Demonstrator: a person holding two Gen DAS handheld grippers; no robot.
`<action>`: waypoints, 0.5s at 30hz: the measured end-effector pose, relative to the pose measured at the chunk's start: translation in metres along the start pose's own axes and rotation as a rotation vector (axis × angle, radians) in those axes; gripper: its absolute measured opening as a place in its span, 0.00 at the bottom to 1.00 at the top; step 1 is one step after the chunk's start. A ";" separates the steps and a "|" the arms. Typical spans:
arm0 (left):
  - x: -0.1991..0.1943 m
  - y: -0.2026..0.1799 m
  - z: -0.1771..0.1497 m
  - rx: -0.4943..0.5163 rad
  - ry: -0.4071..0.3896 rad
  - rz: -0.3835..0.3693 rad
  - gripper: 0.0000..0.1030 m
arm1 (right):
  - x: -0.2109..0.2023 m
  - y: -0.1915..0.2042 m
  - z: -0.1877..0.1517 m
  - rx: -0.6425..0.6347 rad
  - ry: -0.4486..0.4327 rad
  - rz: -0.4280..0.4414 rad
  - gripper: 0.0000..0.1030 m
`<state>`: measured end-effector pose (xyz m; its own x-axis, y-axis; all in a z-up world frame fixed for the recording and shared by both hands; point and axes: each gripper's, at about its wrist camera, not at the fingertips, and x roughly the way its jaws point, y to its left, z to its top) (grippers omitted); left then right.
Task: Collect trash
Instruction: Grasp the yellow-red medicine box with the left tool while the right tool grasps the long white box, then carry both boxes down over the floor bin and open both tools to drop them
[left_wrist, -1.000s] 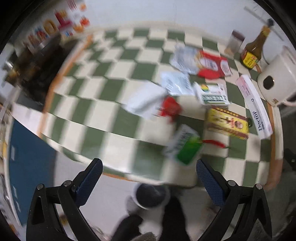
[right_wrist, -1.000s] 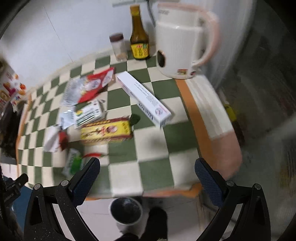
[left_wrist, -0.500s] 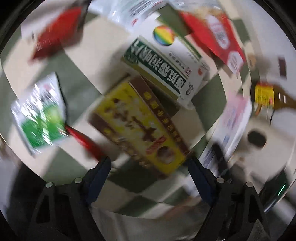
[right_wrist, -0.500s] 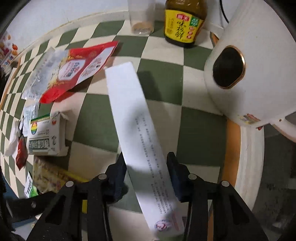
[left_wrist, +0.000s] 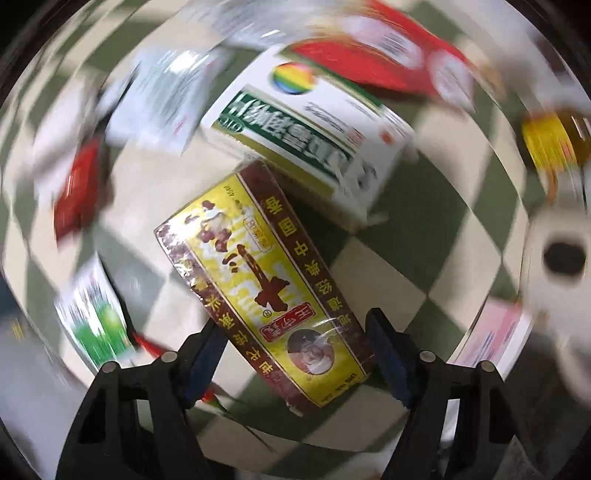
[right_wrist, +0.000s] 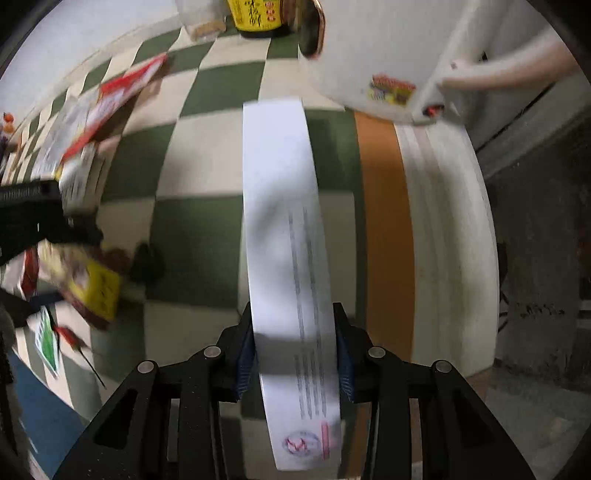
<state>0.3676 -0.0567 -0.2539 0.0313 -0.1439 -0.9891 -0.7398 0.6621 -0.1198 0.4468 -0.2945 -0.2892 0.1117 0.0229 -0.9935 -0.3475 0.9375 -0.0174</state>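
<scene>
Now right gripper (right_wrist: 294, 354) clamped on long white box (right_wrist: 284, 221); left gripper (left_wrist: 295, 350) jaws apart, straddling near end of yellow carton (left_wrist: 258, 277).

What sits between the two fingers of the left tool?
The left wrist view shows the flat yellow-and-maroon box lying between the left tool's open fingers.

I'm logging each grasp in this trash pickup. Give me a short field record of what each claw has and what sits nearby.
left claw: closing around the yellow box, contact unclear
right claw: shut on the long white box
behind yellow box: white-and-green box, seemingly touching it
surface: green-and-cream checkered cloth
beyond white box: white kettle, brown bottle
image quality: left view blurred
</scene>
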 end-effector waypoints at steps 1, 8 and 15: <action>-0.002 -0.011 -0.001 0.087 -0.013 0.021 0.69 | 0.001 -0.001 -0.003 0.002 0.005 0.006 0.39; -0.019 -0.051 -0.019 0.418 -0.033 0.163 0.72 | 0.008 -0.007 -0.018 0.049 0.034 0.068 0.45; -0.033 -0.033 -0.018 0.136 -0.097 0.065 0.54 | 0.005 -0.004 0.000 0.059 -0.079 0.078 0.49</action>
<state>0.3794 -0.0869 -0.2161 0.0563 -0.0300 -0.9980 -0.6451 0.7618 -0.0593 0.4489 -0.2978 -0.2941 0.1606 0.1214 -0.9795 -0.3026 0.9507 0.0683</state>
